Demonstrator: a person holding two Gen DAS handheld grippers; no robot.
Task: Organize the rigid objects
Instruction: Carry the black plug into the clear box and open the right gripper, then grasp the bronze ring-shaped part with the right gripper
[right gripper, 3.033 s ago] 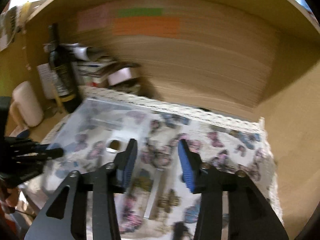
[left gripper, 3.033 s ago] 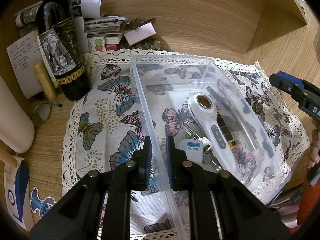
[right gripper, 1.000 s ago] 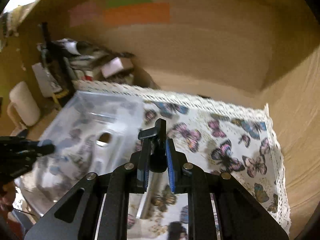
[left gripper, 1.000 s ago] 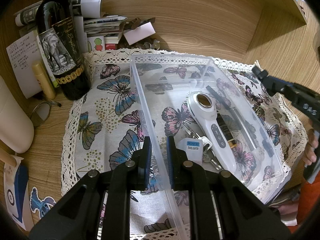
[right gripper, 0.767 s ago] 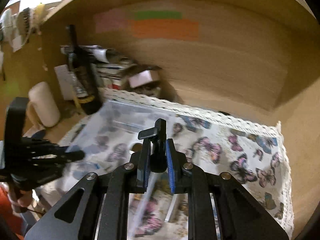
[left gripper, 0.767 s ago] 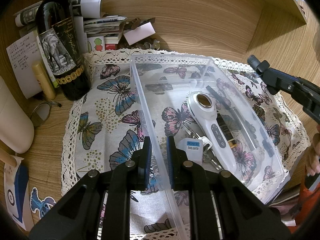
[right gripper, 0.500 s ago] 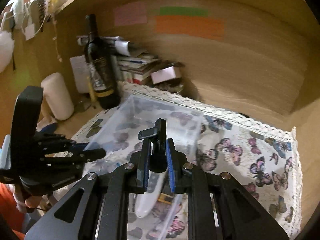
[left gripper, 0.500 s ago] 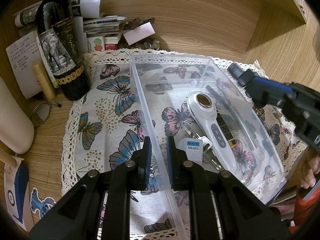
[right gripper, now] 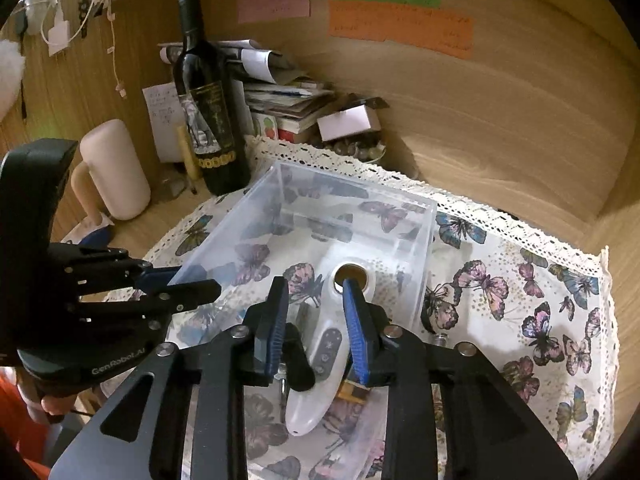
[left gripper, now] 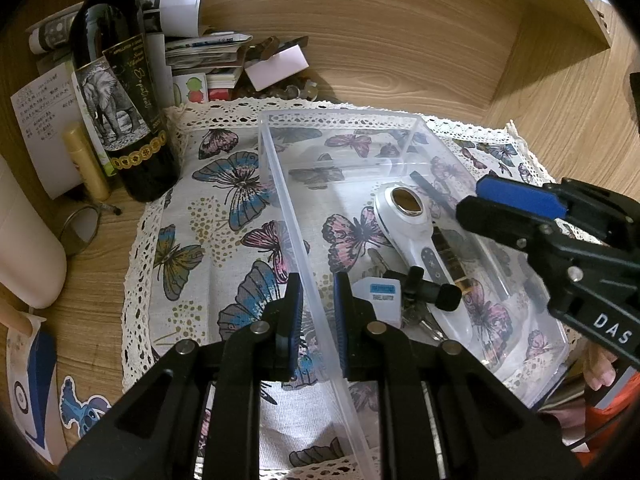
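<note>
Clear bin point(left gripper: 412, 128) on butterfly cloth point(left gripper: 224, 184), desk point(left gripper: 92, 308) under. Long axis of bin running away from left cam, slightly rightward.

L gripper point(left gripper: 316, 312): jaws clamped on near part of bin's left wall; wall passing between the pads.

R gripper point(right gripper: 316, 320): over bin, pointing down into it; jaws have just been opening, now apart. Pads touching nothing, though black part and white device below show in the gap.

Black part point(left gripper: 430, 288): 1, short cylinder w/ small lever. Lying in bin across white device point(left gripper: 420, 248) handle, beside white tag point(left gripper: 382, 294) and keys point(left gripper: 420, 320). Axis roughly crosswise to bin, round end toward right wall.

White device: 1, long axis along bin, round head w/ brown lens toward far end, handle toward near end.

Also in bin: 1 dark tube w/ gold band point(left gripper: 450, 256) alongside device, parallel to it. Key count: cannot tell.

Outside bin: 1 wine bottle point(left gripper: 120, 92) upright, back left; paper pile point(left gripper: 208, 56) behind; 1 cream cylinder point(right gripper: 116, 168) far left.
</note>
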